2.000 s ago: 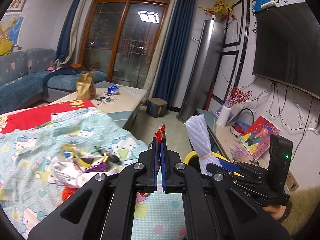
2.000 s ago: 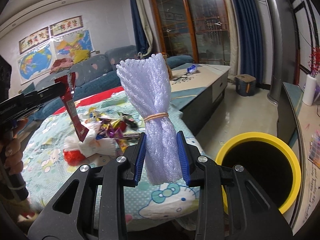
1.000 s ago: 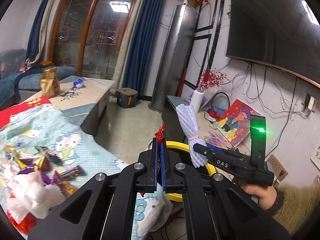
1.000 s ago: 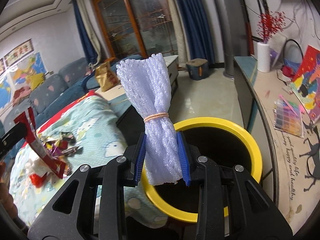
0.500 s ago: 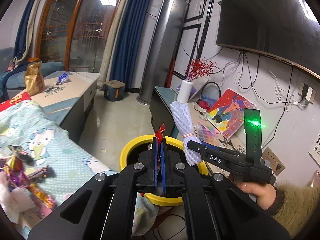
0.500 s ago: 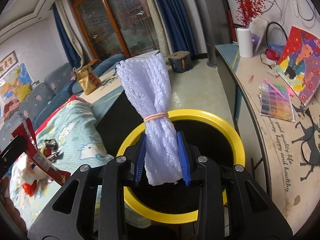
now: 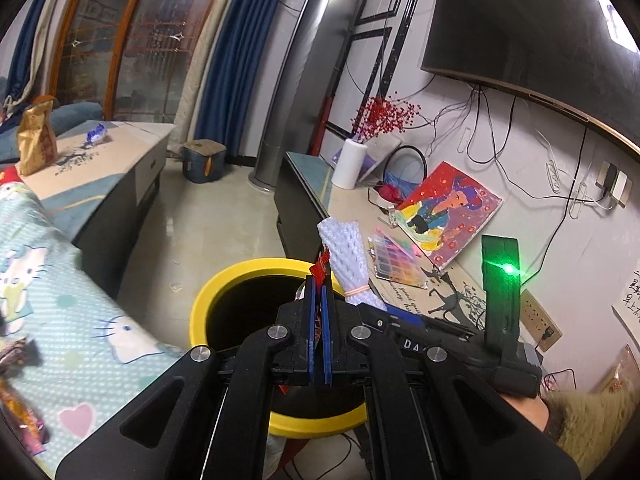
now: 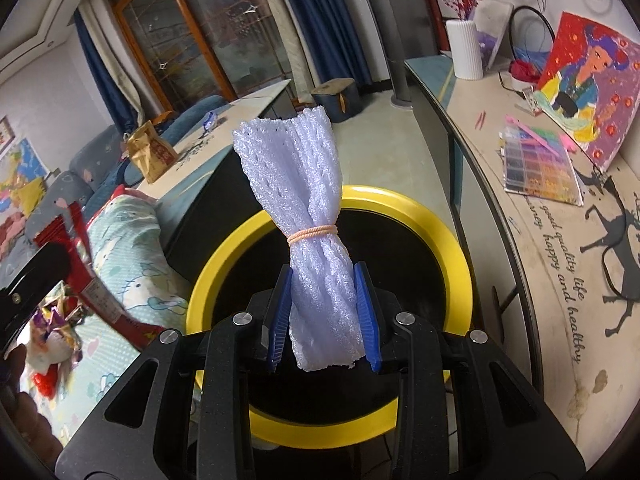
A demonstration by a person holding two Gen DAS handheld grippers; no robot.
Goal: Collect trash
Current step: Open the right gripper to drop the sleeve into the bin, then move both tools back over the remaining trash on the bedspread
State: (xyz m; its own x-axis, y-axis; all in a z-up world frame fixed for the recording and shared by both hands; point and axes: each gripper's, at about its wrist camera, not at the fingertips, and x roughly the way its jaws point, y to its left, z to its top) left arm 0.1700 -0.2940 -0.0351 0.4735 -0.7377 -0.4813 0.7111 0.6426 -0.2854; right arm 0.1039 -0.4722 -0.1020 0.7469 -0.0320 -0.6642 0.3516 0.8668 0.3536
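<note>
- You've got both loads at the bin (image 8: 400, 216) now, its yellow rim filling the lower middle of both views, its black mouth wide under your fingers.
- Your right gripper (image 8: 322, 322) is clamped on the white foam netting (image 8: 304, 184), a rolled bundle cinched by an orange rubber band (image 8: 314, 234). The blue pads squeeze its lower end, and the rest stands up and fans out above the jaws.
- In the right wrist view the netting sits in front of the bin's opening, so a release here looks likely to land inside.
- Your left gripper (image 7: 319, 322) is pinched tight on a red wrapper (image 7: 322, 264), a thin strip whose top pokes out above the closed blue pads.
- In the left wrist view that gripper points at the bin's mouth too, with the netting just beside the wrapper's tip on the right.
- This is the drop step: both pieces carried over, neither let go yet.
- Next move, by my read: open the jaws over the black opening, one at a time so the two grippers don't knock.
- Watch the wrapper. It is light and flat and could cling to a pad, so a small shake may be needed.
- More trash waits: a heap of candy wrappers (image 8: 60, 316) lies on the cartoon-cat bedspread (image 7: 72, 312) left of the bin.
</note>
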